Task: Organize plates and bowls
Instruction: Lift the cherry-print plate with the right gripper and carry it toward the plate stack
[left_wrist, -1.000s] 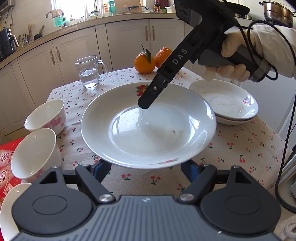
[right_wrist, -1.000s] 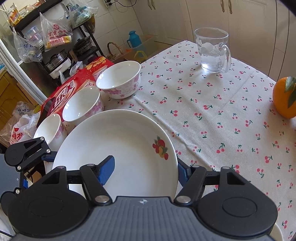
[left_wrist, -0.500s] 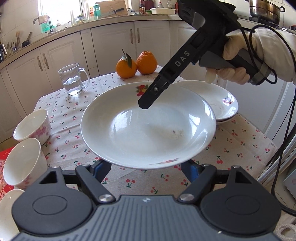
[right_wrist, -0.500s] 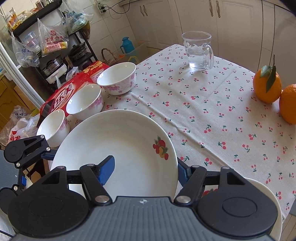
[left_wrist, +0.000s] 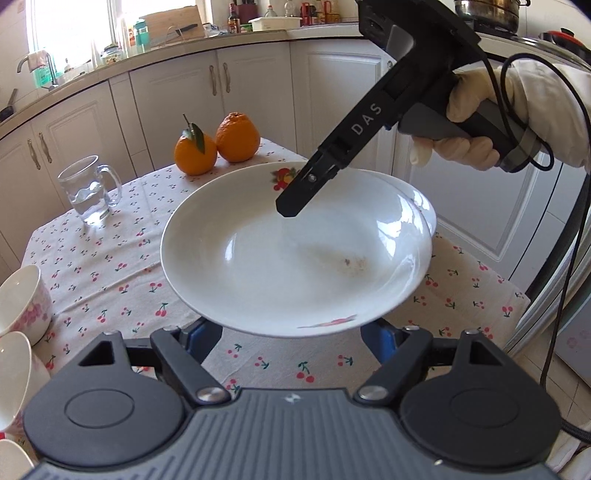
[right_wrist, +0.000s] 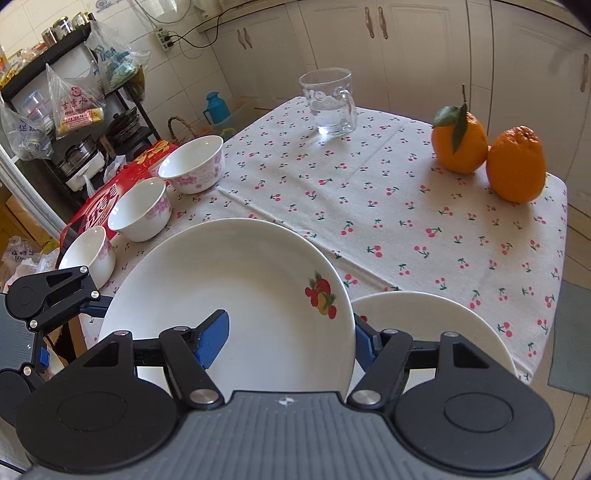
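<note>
A large white plate with a fruit print is held in the air over the table, gripped at both rims. My left gripper is shut on its near rim. My right gripper is shut on the opposite rim by the fruit print; one of its fingers lies inside the plate. The plate hangs partly over a stack of white plates at the table's right edge. Three white bowls with pink flowers line the left edge.
A glass mug of water stands at the far left of the cherry-print tablecloth. Two oranges sit at the far edge. White cabinets stand behind the table. A red box and a cluttered shelf lie beyond the bowls.
Both grippers have carried the plate to the right, from the table's middle to partly over the stack of plates. Both grips on the plate are unchanged.
</note>
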